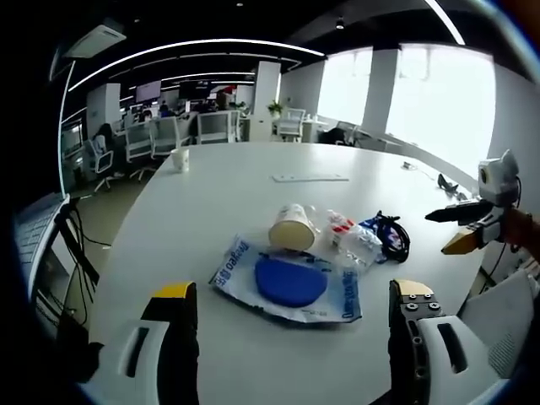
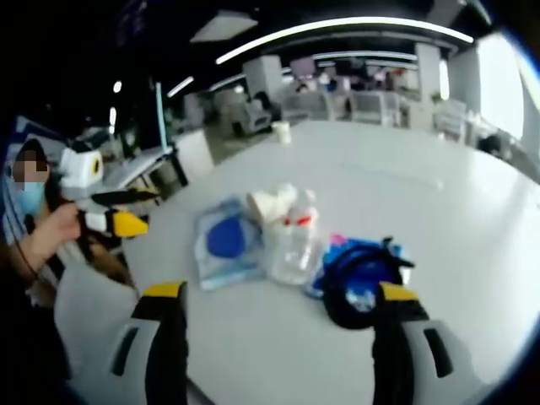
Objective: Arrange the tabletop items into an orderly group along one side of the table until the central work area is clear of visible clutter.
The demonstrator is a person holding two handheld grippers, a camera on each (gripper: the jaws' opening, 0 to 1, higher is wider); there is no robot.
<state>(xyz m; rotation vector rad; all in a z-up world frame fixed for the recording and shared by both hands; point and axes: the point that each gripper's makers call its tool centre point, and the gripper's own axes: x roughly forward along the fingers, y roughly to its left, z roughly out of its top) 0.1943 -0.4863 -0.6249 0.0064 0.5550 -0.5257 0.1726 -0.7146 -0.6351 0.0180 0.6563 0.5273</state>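
A large white table (image 1: 253, 194) takes up most of both views, set in an open office with rows of chairs (image 1: 160, 135), desks and curved ceiling light strips (image 1: 194, 44) behind it, and bright windows (image 1: 439, 93) along one side. Near the table's close edge lies a small cluster of items, all touching or overlapping. The biggest is a flat clear plastic packet with blue print (image 1: 283, 283), holding a round blue object (image 1: 289, 281) inside; in the right gripper view the same packet (image 2: 226, 245) lies on the left of the cluster. A pale paper cup (image 1: 293, 226) lies tipped on its side against the packet's far edge. Just beside it is a crumpled clear plastic bottle with a red-and-white label (image 1: 350, 240), seen in the right gripper view in the middle of the group (image 2: 295, 240). Beyond the bottle sits a blue bag with a coiled black cord on top (image 1: 388, 236), which lies close to the right gripper's jaws in its own view (image 2: 359, 278). Far across the table stands a second small cup (image 1: 180, 159), well apart from the cluster, and a thin flat strip (image 1: 309, 178) lies near the middle. The left gripper (image 1: 291, 295) hangs above the packet with its jaws spread wide, gripping nothing. The right gripper (image 2: 278, 297) likewise has its jaws spread wide and empty, near the blue bag.
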